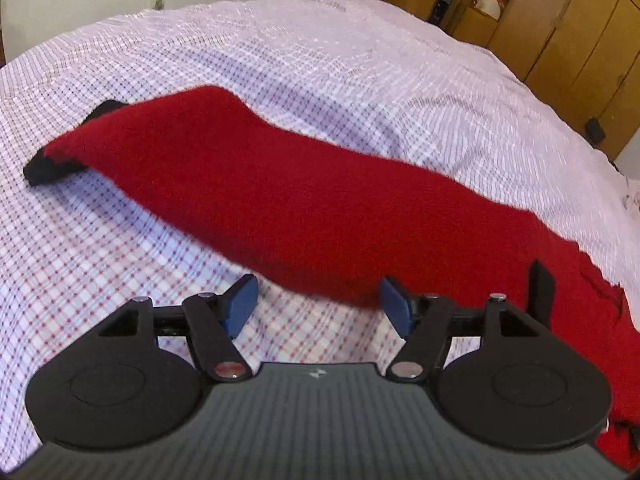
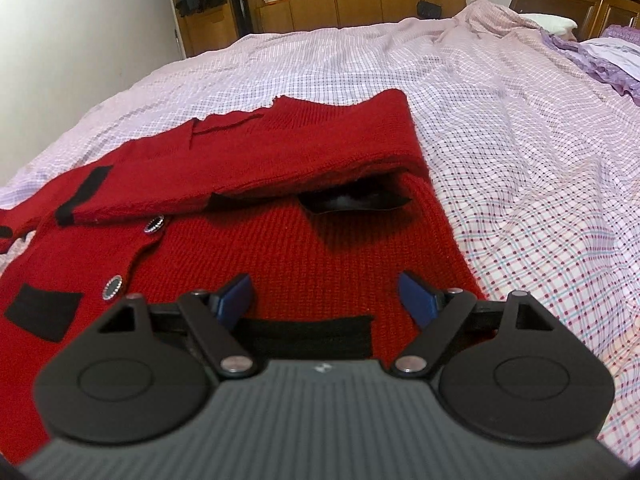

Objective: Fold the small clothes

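Your bed (image 2: pixel 520 128) is covered by a checked sheet (image 1: pixel 280 48). The red knit cardigan (image 2: pixel 300 248) lies flat on it, by the near edge. One red sleeve (image 1: pixel 260 184) stretches across the sheet, and its black cuff (image 1: pixel 44 170) rests on the fabric. The other sleeve is folded over the cardigan's chest. Black pocket patch (image 2: pixel 42 312) and two dark buttons (image 2: pixel 154 225) face up. Your left gripper (image 1: pixel 318 304) is released, nothing between the pads, sleeve edge just ahead. Your right gripper (image 2: pixel 324 298) is released over the cardigan's hem, jaws wide and not pinching the knit.
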Demonstrator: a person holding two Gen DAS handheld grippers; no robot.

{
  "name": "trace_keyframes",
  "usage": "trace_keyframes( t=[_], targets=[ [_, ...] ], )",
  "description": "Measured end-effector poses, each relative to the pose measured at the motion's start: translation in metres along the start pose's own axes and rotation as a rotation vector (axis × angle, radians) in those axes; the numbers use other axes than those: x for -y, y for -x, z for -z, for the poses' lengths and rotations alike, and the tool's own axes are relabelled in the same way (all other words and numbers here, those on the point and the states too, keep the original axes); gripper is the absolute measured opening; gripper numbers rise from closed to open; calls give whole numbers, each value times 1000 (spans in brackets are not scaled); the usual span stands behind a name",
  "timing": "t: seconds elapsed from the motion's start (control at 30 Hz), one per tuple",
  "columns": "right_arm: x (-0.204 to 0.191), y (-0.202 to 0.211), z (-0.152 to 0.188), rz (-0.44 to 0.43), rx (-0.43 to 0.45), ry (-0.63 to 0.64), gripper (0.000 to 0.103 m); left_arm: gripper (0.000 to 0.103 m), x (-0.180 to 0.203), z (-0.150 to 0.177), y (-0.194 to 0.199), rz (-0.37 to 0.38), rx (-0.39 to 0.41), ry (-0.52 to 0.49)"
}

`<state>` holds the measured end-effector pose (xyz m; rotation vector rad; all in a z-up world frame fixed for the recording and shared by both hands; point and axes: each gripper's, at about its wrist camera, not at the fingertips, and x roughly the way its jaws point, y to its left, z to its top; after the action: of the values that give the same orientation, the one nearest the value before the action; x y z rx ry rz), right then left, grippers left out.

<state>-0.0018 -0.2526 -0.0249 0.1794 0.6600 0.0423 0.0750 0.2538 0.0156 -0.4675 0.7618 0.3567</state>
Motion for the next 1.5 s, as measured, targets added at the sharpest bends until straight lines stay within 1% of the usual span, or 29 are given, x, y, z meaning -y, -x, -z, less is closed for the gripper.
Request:
trace_keyframes(
  t=[0.17, 0.3, 0.43, 0.53, 0.6, 0.67, 0.7, 0.73, 0.77, 0.8, 0.83, 0.9, 1.03, 1.07, 1.1, 1.13, 1.17, 1.2, 1.3, 1.5],
  targets=[
    [-1, 0, 1, 1, 2, 1, 83, 72, -4, -8, -9, 0, -2, 57],
    [-1, 0, 1, 1, 5, -2, 83, 72, -7, -7, -4, 16, 10, 96],
    [-1, 1, 1, 4, 7, -1, 83, 73, -16, -6, -1, 44, 24, 198],
    [-2, 1, 1, 5, 7, 0, 83, 72, -21, -6, -3, 49, 14, 277],
    [-2, 1, 1, 6, 8, 0, 83, 72, -22, -4, -1, 74, 7, 321],
    [-2, 1, 1, 8, 9, 2, 83, 73, -23, -2, 0, 113, 0, 362],
    [-3, 1, 1, 10, 9, 2, 83, 73, -22, -3, -1, 119, -2, 363],
    [-3, 1, 1, 11, 9, 3, 83, 73, -20, -4, -3, 105, -6, 352],
    [-3, 0, 1, 11, 9, 3, 83, 73, -18, -5, -8, 66, -24, 336],
    [-3, 0, 1, 11, 9, 2, 83, 73, -17, -6, -11, 45, -36, 334],
    [-3, 1, 1, 10, 9, 1, 83, 73, -16, -6, -14, 40, -36, 341],
    [-3, 0, 1, 11, 9, 0, 83, 73, -12, -8, -18, 21, -11, 323],
    [-4, 0, 1, 14, 9, 3, 83, 73, -1, -12, -26, -4, 17, 236],
    [-4, 0, 1, 14, 10, 2, 83, 71, 0, -14, -27, -2, 27, 212],
    [-3, 0, 1, 13, 9, 1, 83, 58, 2, -15, -26, 2, 46, 176],
    [-3, 0, 1, 13, 9, 1, 83, 49, 1, -16, -25, -1, 63, 152],
    [-3, 0, 1, 13, 10, 1, 83, 36, 2, -17, -23, -7, 84, 121],
    [-3, 0, 1, 12, 10, 1, 83, 30, 3, -18, -19, 0, 101, 94],
    [-2, 0, 1, 8, 13, -6, 83, 21, 8, -25, -4, 47, 147, 49],
    [-1, 1, 1, 4, 17, -12, 83, 17, 29, -34, 33, 135, 240, -22]
  ],
)
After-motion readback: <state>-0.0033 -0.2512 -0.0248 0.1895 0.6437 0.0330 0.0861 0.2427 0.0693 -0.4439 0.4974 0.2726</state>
